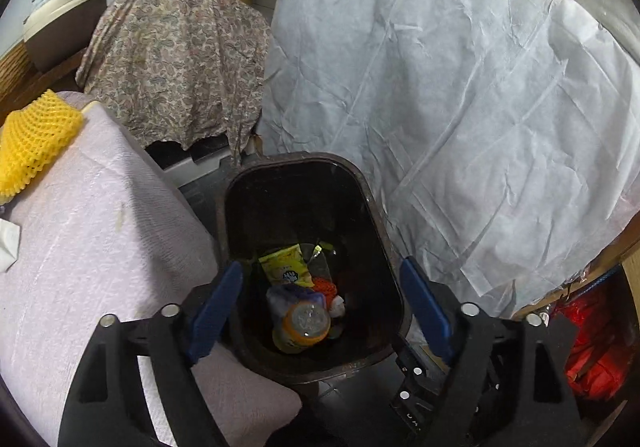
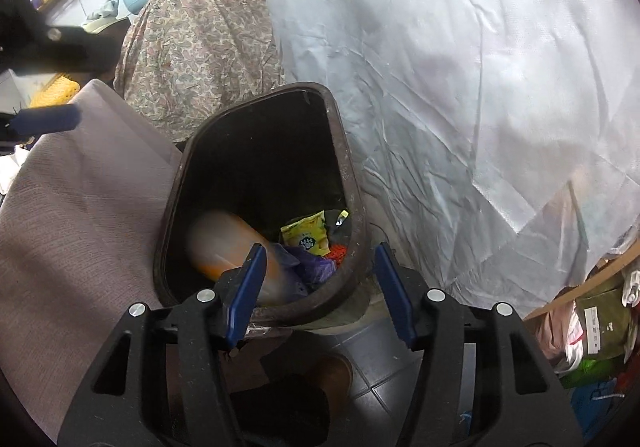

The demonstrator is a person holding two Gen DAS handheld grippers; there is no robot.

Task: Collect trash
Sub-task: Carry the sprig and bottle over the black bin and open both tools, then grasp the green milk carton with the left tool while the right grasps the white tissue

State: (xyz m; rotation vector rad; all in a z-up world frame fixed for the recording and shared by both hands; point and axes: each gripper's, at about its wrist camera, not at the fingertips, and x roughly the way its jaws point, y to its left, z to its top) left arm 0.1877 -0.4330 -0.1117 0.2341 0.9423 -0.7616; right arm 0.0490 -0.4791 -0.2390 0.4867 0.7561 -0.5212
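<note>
Both grippers, left [image 1: 320,307] and right [image 2: 320,287], hang with jaws wide and empty above a dark bin [image 1: 372,215]; below them lies what looks like a blurred bottle [image 2: 228,247].

Orange bottle [image 2: 232,247] (blurred) inside dark bin [image 2: 352,183]

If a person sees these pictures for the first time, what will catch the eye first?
Probably the dark trash bin in the middle, standing open, with an orange-capped bottle and a yellow snack wrapper lying at its bottom. Next comes the big crumpled white sheet draped at the right. The yellow foam net lies on the pale cloth at the left.
</note>
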